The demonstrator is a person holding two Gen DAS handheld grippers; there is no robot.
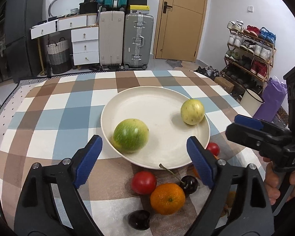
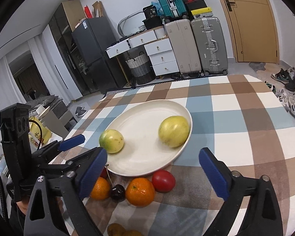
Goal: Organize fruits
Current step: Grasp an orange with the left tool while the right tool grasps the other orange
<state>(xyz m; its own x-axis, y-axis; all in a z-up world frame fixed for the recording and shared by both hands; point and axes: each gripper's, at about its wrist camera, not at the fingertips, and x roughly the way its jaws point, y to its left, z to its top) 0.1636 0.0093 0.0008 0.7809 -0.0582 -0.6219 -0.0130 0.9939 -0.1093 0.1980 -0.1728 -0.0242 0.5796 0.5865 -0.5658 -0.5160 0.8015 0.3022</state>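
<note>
A cream plate point(image 1: 159, 106) point(image 2: 143, 118) sits on the checked tablecloth. On it lie a green fruit point(image 1: 130, 135) point(image 2: 111, 141) at the near left and a pale yellow fruit point(image 1: 192, 112) point(image 2: 174, 131) at the right; both look motion-blurred. In front of the plate lie tomatoes point(image 1: 143, 182) point(image 2: 163, 181), oranges point(image 1: 167, 199) point(image 2: 140, 192) and dark cherries point(image 1: 189, 184) point(image 2: 117, 192). My left gripper point(image 1: 144, 161) is open and empty, just behind the green fruit. My right gripper point(image 2: 153, 175) is open and empty above the loose fruit, and shows at the right in the left wrist view point(image 1: 247, 123).
The table's far edge drops to the floor, with suitcases point(image 1: 125, 41), white drawers point(image 1: 85, 46) and a shoe rack point(image 1: 249, 53) beyond. More oranges point(image 2: 120, 230) lie at the near edge of the right wrist view.
</note>
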